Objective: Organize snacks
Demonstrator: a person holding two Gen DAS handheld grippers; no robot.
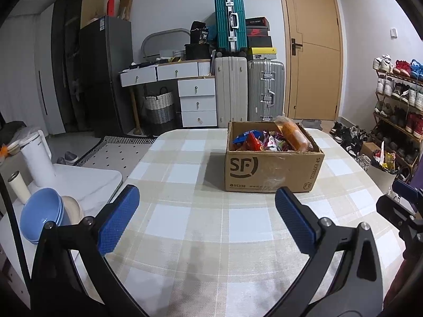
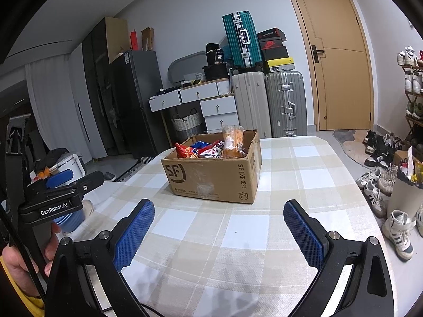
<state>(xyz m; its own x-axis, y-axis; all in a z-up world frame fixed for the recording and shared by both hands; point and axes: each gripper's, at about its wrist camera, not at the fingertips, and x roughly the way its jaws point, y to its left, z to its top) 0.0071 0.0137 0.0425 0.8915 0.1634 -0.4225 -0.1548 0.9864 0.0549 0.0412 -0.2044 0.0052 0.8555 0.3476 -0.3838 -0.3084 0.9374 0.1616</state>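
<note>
On the far half of the checked table [image 1: 185, 224] stands the cardboard box [image 1: 272, 169], ahead of both grippers and well apart from them. Your left gripper [image 1: 207, 206] sees the box ahead and slightly right; your right gripper [image 2: 219, 216] sees it ahead and slightly left. Neither appears clearly nearer. Both are spread wide and hold nothing. The box is open-topped and full of snack packets [image 1: 253, 141]; an orange packet [image 1: 293, 132] leans at its right end, above the rim. The box's long side faces you.
</note>
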